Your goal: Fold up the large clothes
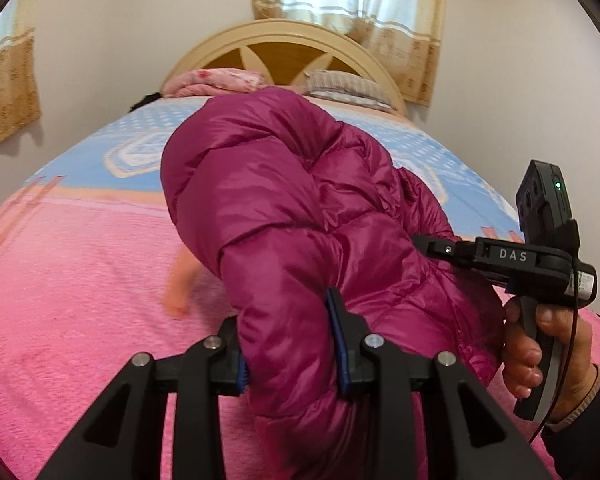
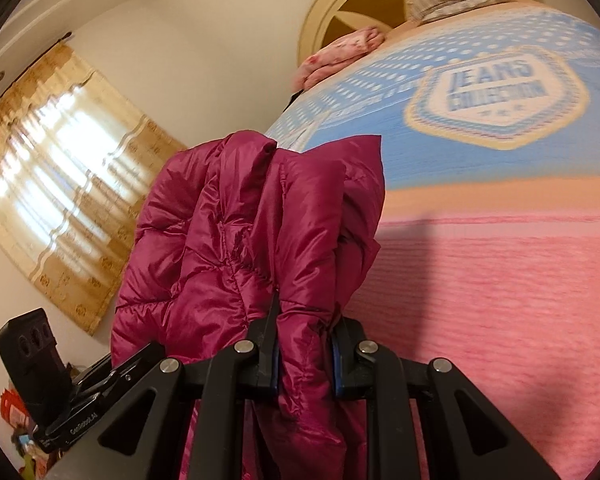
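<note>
A magenta puffer jacket (image 1: 284, 200) hangs bunched above the bed, lifted off the pink blanket. My left gripper (image 1: 290, 354) is shut on a thick fold of it, the blue pads pressing in from both sides. In the left wrist view my right gripper (image 1: 434, 248) reaches into the jacket from the right, held by a hand (image 1: 540, 352). The right wrist view shows the jacket (image 2: 228, 220) draped upward with my right gripper (image 2: 305, 356) shut on a quilted edge. The left gripper's body (image 2: 80, 396) shows at lower left, its tips hidden behind the fabric.
The bed carries a pink blanket (image 1: 80, 300) and a blue cover with a badge print (image 2: 496, 92). A folded pink quilt (image 1: 216, 80) and a pillow (image 1: 340, 84) lie by the cream headboard (image 1: 280, 36). Curtained windows (image 2: 60, 184) line the walls.
</note>
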Tool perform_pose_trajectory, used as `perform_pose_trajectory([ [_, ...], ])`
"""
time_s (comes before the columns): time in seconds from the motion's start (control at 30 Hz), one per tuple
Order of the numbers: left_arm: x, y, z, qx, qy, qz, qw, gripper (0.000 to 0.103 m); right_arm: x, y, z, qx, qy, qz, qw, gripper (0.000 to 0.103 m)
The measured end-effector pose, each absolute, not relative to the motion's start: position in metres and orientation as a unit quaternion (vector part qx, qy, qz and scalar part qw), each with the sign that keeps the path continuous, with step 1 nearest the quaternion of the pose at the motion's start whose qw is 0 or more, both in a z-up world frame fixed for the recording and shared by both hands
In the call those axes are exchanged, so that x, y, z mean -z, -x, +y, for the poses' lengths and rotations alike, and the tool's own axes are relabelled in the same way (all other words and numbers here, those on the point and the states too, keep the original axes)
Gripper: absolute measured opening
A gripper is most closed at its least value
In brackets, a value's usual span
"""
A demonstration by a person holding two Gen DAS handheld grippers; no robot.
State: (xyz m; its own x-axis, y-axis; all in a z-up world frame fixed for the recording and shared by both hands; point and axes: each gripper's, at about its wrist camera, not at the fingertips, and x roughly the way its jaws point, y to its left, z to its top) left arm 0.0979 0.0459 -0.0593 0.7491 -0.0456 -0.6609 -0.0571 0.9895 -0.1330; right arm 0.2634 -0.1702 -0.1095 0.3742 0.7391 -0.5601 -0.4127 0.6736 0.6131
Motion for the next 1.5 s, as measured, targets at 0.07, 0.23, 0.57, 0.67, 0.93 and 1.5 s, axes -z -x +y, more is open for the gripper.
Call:
perform_pose_trajectory([
  [0.07,0.060,-0.101,0.057,-0.016,0.076,0.353,0.932,0.033,0.108,-0.267,-0.153,-0.365,-0.183,0.433,0.804,0.018],
  [0.23,0.068,-0.094,0.080,-0.042,0.092,0.355,0.929,0.033,0.109,-0.275,-0.107,-0.383,-0.164,0.440,0.796,0.018],
  [0.57,0.102,-0.099,0.100,-0.073,0.109,0.388,0.912,0.041,0.144,-0.287,-0.060,-0.382,-0.138,0.475,0.780,0.018],
  [0.67,0.109,-0.102,0.105,-0.081,0.117,0.389,0.910,0.050,0.151,-0.289,-0.059,-0.380,-0.140,0.481,0.778,0.018],
  [0.93,0.108,-0.095,0.102,-0.114,0.094,0.387,0.910,0.076,0.156,-0.289,-0.059,-0.375,-0.137,0.485,0.778,0.024],
  [1.5,0.024,-0.048,0.091,-0.120,0.089,0.287,0.946,0.091,0.048,-0.197,-0.089,-0.349,-0.058,0.346,0.869,0.053],
])
